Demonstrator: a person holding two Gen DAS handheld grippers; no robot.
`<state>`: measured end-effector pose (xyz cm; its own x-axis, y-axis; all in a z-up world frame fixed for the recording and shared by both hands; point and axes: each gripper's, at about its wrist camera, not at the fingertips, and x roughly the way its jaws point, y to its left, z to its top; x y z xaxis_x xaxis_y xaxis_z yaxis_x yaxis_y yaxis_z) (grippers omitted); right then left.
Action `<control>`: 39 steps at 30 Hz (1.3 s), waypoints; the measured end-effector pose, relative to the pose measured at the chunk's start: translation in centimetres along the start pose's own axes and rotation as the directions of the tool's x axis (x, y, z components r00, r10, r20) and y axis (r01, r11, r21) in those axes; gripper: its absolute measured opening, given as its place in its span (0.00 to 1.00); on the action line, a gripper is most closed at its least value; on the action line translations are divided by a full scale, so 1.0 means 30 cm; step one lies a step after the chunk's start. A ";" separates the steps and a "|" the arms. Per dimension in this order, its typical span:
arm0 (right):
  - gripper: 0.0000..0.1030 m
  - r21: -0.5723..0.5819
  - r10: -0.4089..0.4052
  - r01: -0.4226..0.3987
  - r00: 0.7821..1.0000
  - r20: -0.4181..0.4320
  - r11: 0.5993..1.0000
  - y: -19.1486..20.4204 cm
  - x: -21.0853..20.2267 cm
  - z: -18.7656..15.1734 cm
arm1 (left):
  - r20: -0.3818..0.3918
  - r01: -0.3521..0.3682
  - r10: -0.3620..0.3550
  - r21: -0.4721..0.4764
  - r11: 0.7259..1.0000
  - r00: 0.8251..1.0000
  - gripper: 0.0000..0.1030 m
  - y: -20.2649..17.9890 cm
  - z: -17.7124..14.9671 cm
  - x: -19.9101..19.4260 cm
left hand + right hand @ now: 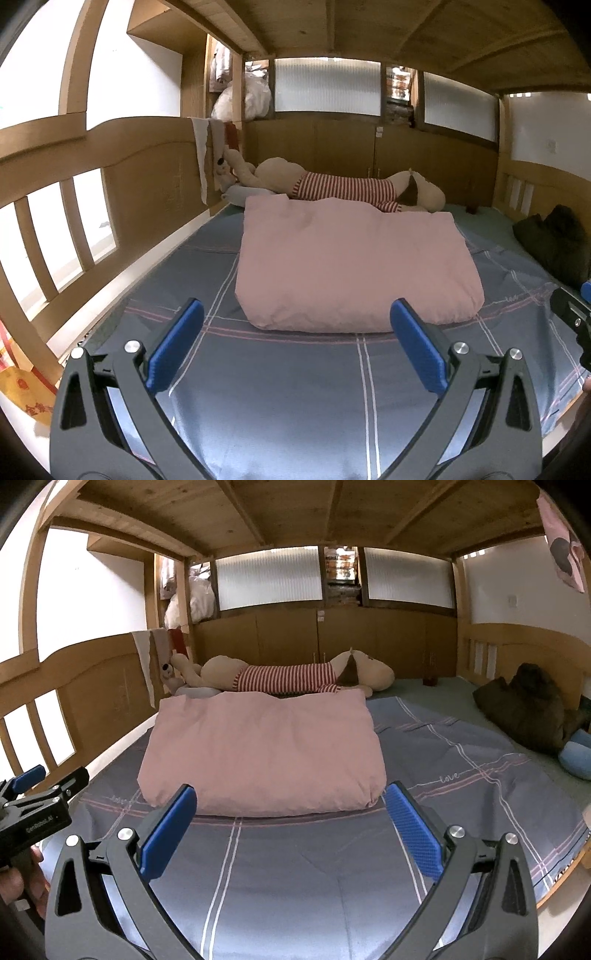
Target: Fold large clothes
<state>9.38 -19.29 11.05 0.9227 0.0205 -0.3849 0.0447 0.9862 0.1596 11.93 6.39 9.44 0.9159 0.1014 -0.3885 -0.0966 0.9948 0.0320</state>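
Covering the bunk, a plaid sheet [295,387]; both grippers [295,325] [291,812] gape wide, empty.

place: a home bedroom, the lower bunk of a wooden bunk bed
overhead: wooden slats [295,513] of the upper bunk
near: mattress under a grey plaid sheet [295,867]
middle: folded pink duvet [262,753]
far: long plush dog [291,675] in a striped shirt, frosted windows [267,579] above wood panelling
left: slatted wooden rail [55,236]
right: dark garment [528,709] in a heap

Bed [295,406]: pink quilt [351,266], plush toy [332,184], dark garment [524,705]
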 end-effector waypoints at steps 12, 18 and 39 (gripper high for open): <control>0.99 -0.007 -0.005 0.005 1.000 -0.002 1.000 -0.002 0.001 0.000 | 0.002 -0.003 0.003 0.001 1.000 1.000 0.98 -0.004 0.005 0.001; 0.99 -0.007 -0.007 0.007 1.000 -0.003 1.000 -0.004 0.002 -0.002 | 0.001 -0.001 0.001 0.001 1.000 1.000 0.98 -0.001 0.004 -0.001; 0.99 -0.009 -0.010 0.010 1.000 -0.005 1.000 -0.008 0.004 0.000 | 0.000 0.007 -0.007 -0.004 1.000 1.000 0.98 -0.006 0.013 0.000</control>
<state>9.48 -19.54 10.96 0.9201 0.0111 -0.3915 0.0508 0.9878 0.1474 12.10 6.21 9.78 0.9167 0.0943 -0.3884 -0.0915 0.9955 0.0257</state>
